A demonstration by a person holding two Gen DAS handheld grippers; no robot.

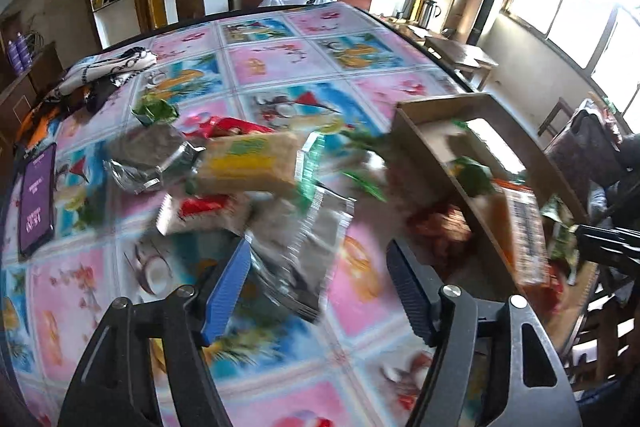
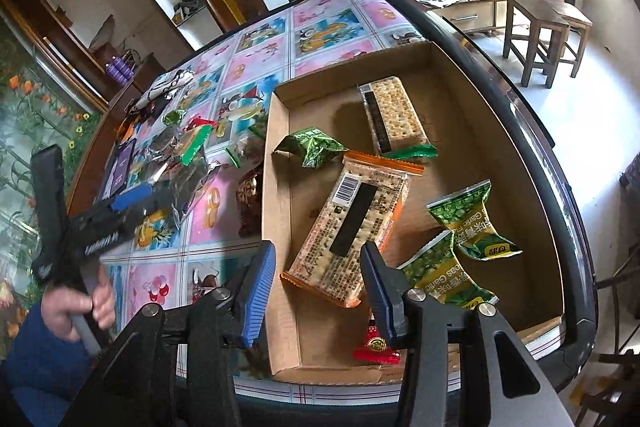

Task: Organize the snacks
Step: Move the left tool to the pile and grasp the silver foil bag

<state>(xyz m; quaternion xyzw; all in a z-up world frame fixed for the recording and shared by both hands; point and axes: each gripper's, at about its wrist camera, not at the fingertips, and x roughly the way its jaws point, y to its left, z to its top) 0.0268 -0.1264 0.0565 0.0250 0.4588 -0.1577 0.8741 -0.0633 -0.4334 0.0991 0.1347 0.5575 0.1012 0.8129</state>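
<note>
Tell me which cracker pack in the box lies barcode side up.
The orange-edged pack in the middle of the box; the green-edged pack farther back shows bare crackers, with no barcode visible.

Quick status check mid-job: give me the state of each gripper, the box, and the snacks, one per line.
left gripper: open, nothing between the pads.
right gripper: open, hovering over the box, holding nothing.
cardboard box: open-topped, partly filled.
orange-edged cracker pack: flat in the box, barcode side up.
green pea packets: three in the box, sealed.
second cracker pack: flat at the far end.
loose snacks: piled on the table, outside the box.
</note>
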